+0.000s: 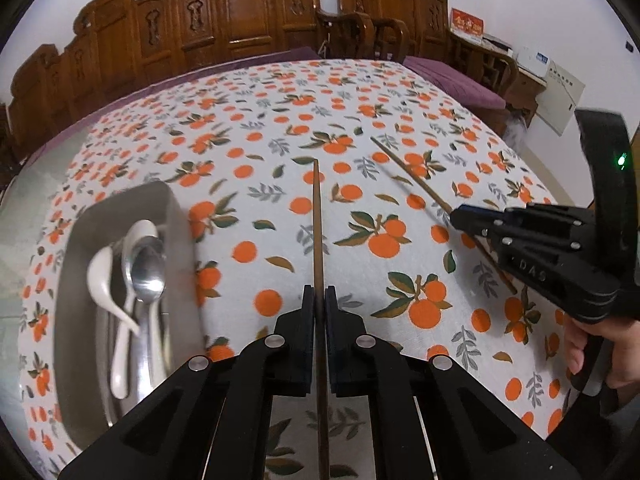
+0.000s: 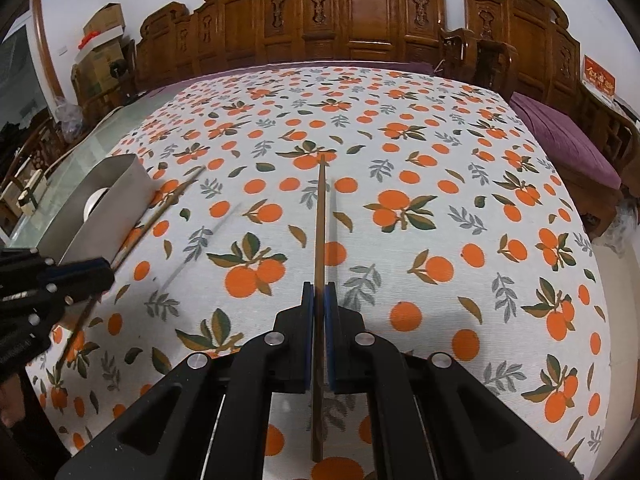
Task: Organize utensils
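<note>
My left gripper [image 1: 319, 294] is shut on a brown chopstick [image 1: 317, 216] that points forward above the table. My right gripper [image 2: 319, 292] is shut on a second brown chopstick [image 2: 320, 220]; it also shows in the left wrist view [image 1: 454, 216] at the right with its chopstick [image 1: 408, 168]. The left gripper and its chopstick [image 2: 160, 216] show at the left of the right wrist view. A metal tray [image 1: 176, 216] at the left holds a white ceramic spoon [image 1: 104, 280], another white spoon and a steel spoon [image 1: 148, 276].
The table wears an orange-print cloth [image 2: 400, 240]. Carved wooden chairs [image 2: 360, 20] line the far side. A purple-cushioned bench [image 2: 560, 140] stands at the right. Cardboard boxes [image 2: 100, 48] stand at the far left.
</note>
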